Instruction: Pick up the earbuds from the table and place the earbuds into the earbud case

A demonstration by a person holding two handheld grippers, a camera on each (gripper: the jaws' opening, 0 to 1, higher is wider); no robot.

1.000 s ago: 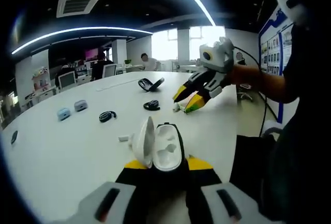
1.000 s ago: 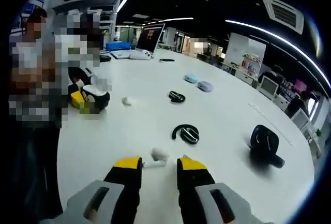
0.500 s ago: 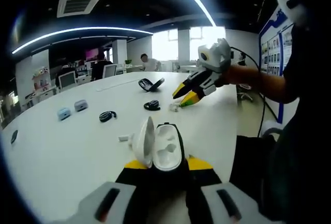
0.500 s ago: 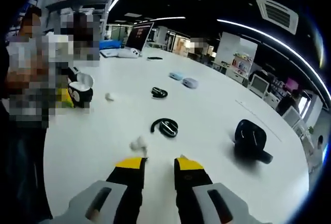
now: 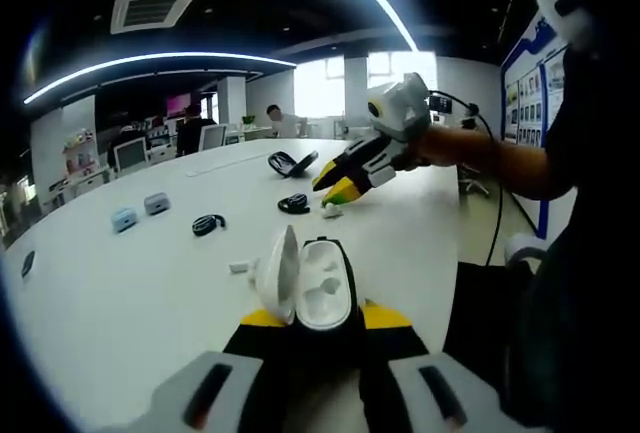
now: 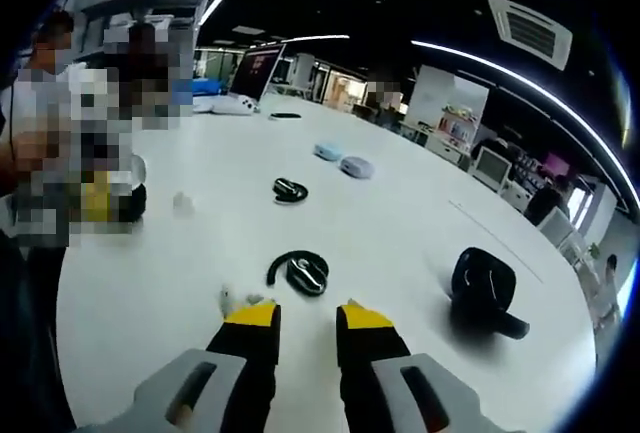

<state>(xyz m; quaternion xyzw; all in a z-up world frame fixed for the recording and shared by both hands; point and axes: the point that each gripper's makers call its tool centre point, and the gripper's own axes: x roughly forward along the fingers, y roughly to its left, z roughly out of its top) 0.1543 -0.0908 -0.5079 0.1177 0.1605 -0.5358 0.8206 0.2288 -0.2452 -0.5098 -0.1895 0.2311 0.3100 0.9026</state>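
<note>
My left gripper (image 5: 300,315) has its jaws clamped on the open white case (image 5: 303,281), lid swung left, sockets bare. My right gripper (image 6: 301,315) has its jaws parted with nothing between them; in the left gripper view it hovers (image 5: 330,189) just above an earbud (image 5: 330,211) on the table (image 5: 130,293). That earbud (image 6: 232,302) lies just left of the right jaws. A second earbud (image 5: 240,266) lies near the case, to its left.

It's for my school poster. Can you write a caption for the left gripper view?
Left gripper holds an open white earbud case while the right gripper reaches toward a white earbud on the table.
</note>
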